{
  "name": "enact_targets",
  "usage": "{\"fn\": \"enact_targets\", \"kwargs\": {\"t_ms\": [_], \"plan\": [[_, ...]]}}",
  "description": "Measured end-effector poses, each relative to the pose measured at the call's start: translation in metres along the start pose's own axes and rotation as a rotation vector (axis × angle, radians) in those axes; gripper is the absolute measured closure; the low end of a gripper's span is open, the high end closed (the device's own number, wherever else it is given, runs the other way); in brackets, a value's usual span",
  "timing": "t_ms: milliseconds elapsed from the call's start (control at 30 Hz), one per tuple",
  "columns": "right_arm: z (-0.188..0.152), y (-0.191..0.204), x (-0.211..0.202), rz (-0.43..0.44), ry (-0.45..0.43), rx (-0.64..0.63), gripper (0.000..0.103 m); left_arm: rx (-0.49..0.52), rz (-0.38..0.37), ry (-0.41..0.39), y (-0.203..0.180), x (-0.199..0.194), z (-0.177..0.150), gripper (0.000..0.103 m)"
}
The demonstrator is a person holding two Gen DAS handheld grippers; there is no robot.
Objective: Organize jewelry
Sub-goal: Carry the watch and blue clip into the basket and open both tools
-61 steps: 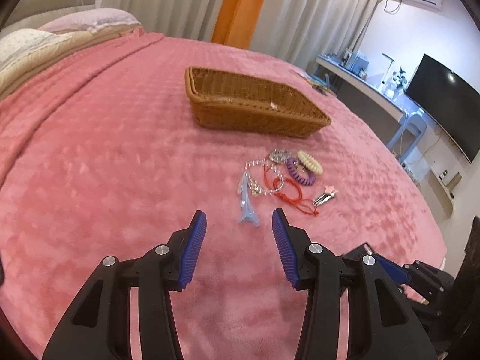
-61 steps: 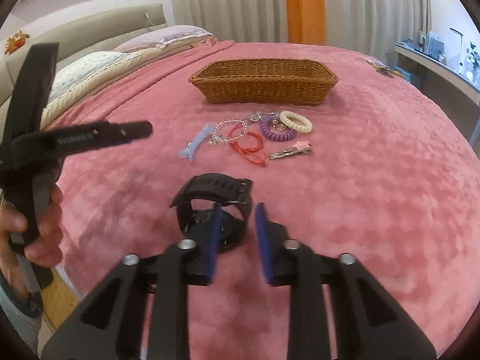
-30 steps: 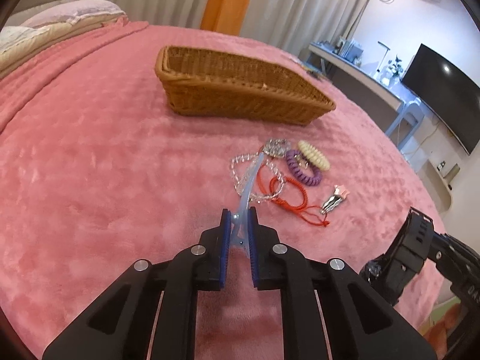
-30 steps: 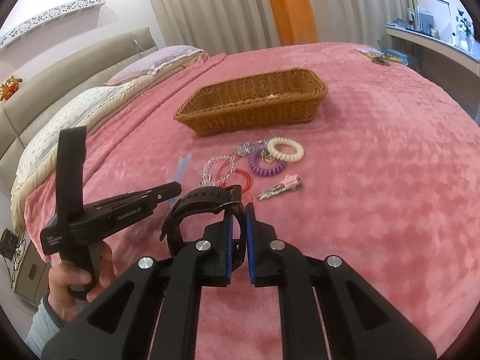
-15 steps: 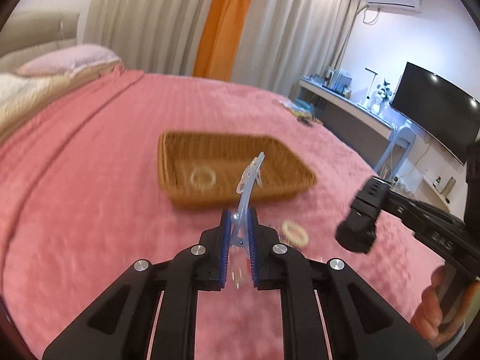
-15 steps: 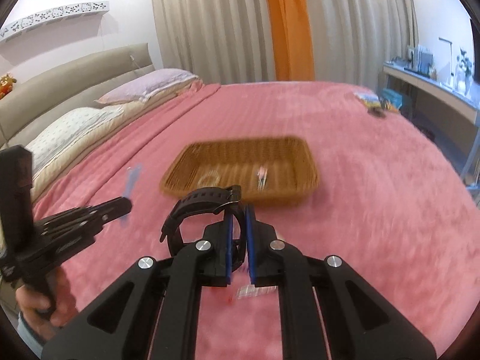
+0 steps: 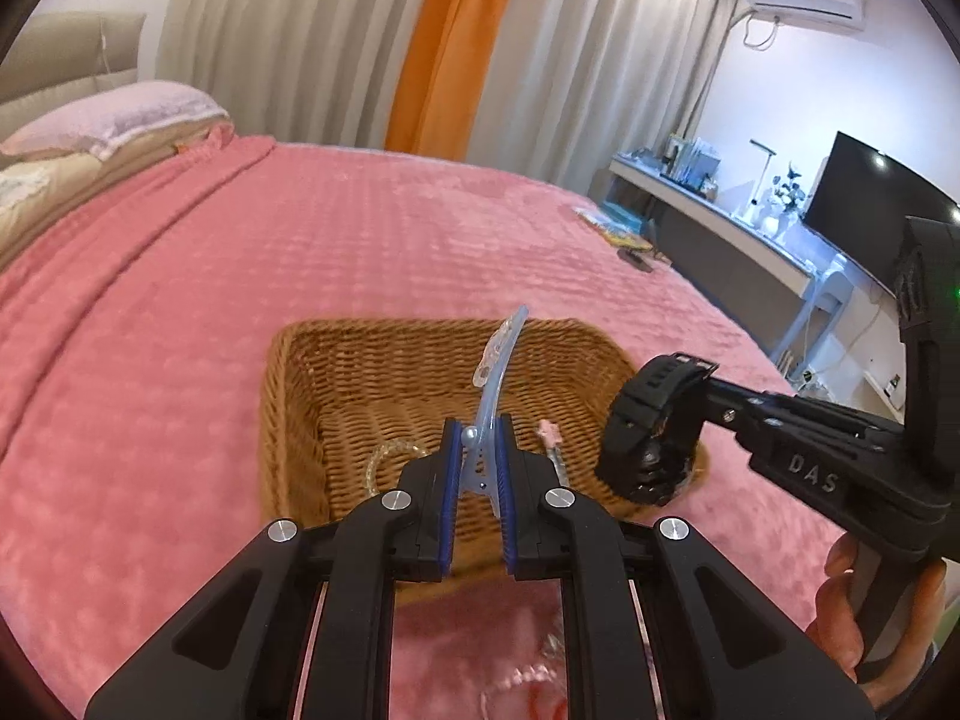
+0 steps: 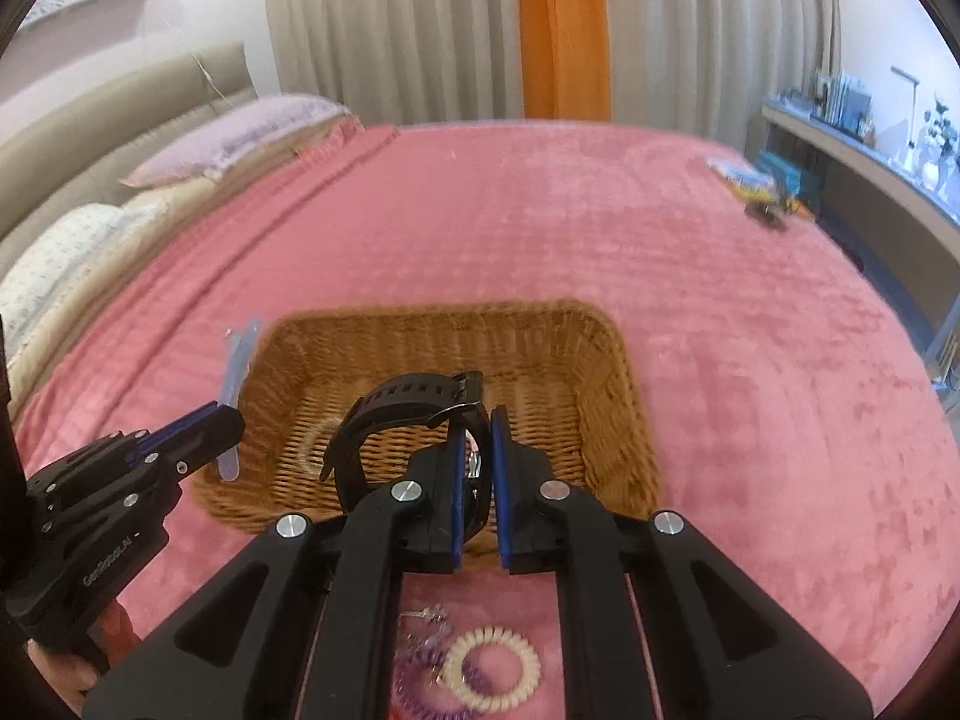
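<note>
A brown wicker basket point(image 7: 300, 372) point(image 8: 606, 396) sits on the pink bedspread. My left gripper point(image 7: 477, 450) is shut on a pale blue hair clip point(image 7: 498, 360) and holds it above the basket's near edge; the clip also shows in the right wrist view point(image 8: 237, 360). My right gripper point(image 8: 474, 438) is shut on a black watch point(image 8: 408, 414) above the basket; the watch also shows in the left wrist view point(image 7: 651, 426). Inside the basket lie a clear bracelet point(image 7: 384, 456) and a small pink clip point(image 7: 549, 429). A cream coil hair tie point(image 8: 492, 666) and a purple coil tie point(image 8: 420, 684) lie on the bedspread under my right gripper.
The pink bedspread point(image 7: 150, 300) spreads wide around the basket. Pillows point(image 8: 228, 138) lie at the far left. A desk point(image 7: 750, 228) with a black TV point(image 7: 864, 204) stands to the right. Small items point(image 8: 756, 186) lie at the bed's far right edge.
Both grippers moved forward with the hair clip and the watch and now hang over the basket, which looks closer and larger. The loose jewelry pile has slipped below the fingers.
</note>
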State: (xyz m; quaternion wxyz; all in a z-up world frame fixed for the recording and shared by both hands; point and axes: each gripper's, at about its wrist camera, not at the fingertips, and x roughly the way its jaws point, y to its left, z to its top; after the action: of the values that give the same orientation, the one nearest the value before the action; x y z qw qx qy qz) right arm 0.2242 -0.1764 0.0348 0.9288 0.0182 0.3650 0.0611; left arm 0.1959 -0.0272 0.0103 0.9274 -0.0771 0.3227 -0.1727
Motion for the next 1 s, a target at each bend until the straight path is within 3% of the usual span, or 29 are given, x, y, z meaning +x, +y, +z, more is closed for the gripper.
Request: {"fn": "enact_targets", "kwargs": {"t_ms": [233,600,700,767,900,933,1000], "plan": [[0.002,-0.005,0.059,-0.025,0.164,0.041,0.096,0.008,0.018,0.072,0.013,0.041,-0.011,0.093],[0.01,-0.011,0.082,-0.017,0.255,0.08,0.095,0.009,0.023,0.109,0.02,0.054,-0.018,0.092],[0.012,-0.016,0.082,0.012,0.27,0.099,0.094,0.003,0.008,0.093,0.02,0.048,-0.017,0.082],[0.012,-0.019,0.079,0.03,0.274,0.107,0.094,-0.001,0.005,0.073,0.022,0.043,-0.016,0.069],[0.013,-0.019,0.07,0.038,0.258,0.083,0.092,-0.009,-0.012,0.036,0.022,0.031,-0.014,0.066],[0.013,-0.018,0.066,0.033,0.248,0.072,0.09,-0.012,-0.016,0.027,0.021,0.028,-0.013,0.064],[0.016,-0.019,0.059,0.03,0.232,0.064,0.076,-0.019,-0.025,0.007,0.022,0.021,-0.012,0.061]]}}
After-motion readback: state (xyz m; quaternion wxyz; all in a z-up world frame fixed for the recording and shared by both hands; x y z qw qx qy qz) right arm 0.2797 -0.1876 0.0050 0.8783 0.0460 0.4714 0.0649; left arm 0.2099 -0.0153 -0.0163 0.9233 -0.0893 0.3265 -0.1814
